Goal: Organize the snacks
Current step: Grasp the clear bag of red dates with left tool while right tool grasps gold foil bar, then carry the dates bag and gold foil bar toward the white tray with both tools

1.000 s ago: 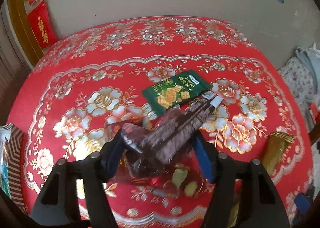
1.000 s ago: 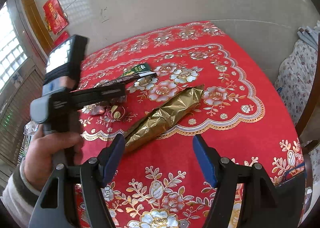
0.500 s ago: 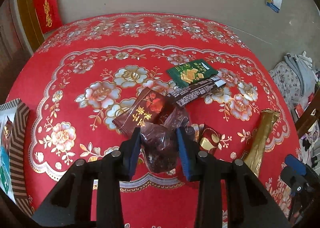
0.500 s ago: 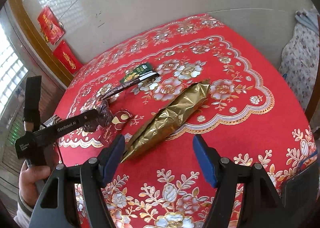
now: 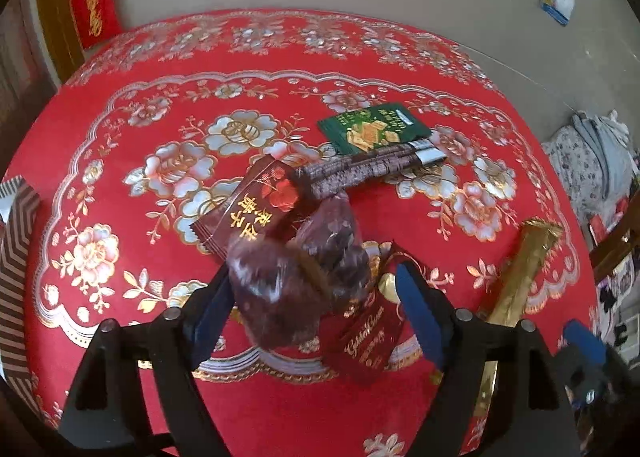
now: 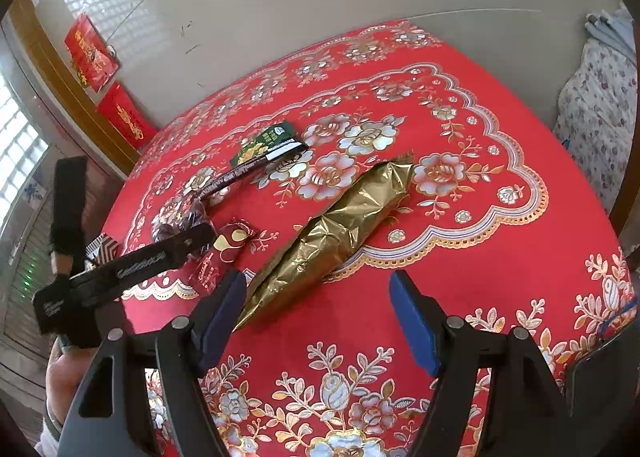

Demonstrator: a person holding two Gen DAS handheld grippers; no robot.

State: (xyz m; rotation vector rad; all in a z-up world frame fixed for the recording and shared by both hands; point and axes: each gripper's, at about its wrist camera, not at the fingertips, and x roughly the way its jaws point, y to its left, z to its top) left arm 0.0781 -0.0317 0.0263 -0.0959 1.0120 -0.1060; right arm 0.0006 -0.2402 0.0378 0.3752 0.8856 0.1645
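In the left wrist view a clear bag of dark red fruit [image 5: 276, 297] lies blurred between the opening jaws of my left gripper [image 5: 316, 277]. It rests against the left finger and clear of the right pad. Under and behind it lie a maroon packet with gold characters [image 5: 256, 213], a long dark bar [image 5: 360, 169], a green packet [image 5: 372, 129] and a small red packet [image 5: 368, 337]. In the right wrist view my right gripper [image 6: 318, 281] hovers with its jaws opening and nothing between them. A long gold foil packet [image 6: 332, 241] ends by its left finger.
A red floral tablecloth [image 5: 120, 137] covers the round table. A brown striped box [image 5: 16, 237] sits at the table's left edge. A cream wall with red hangings [image 6: 86, 53] stands behind. A floral-covered seat [image 6: 596, 129] is at the right.
The left jaws, shut tight on the fruit bag half a second ago, have spread wide and the bag has come loose. The left gripper shifted a little over the pile. The right gripper stayed in place.
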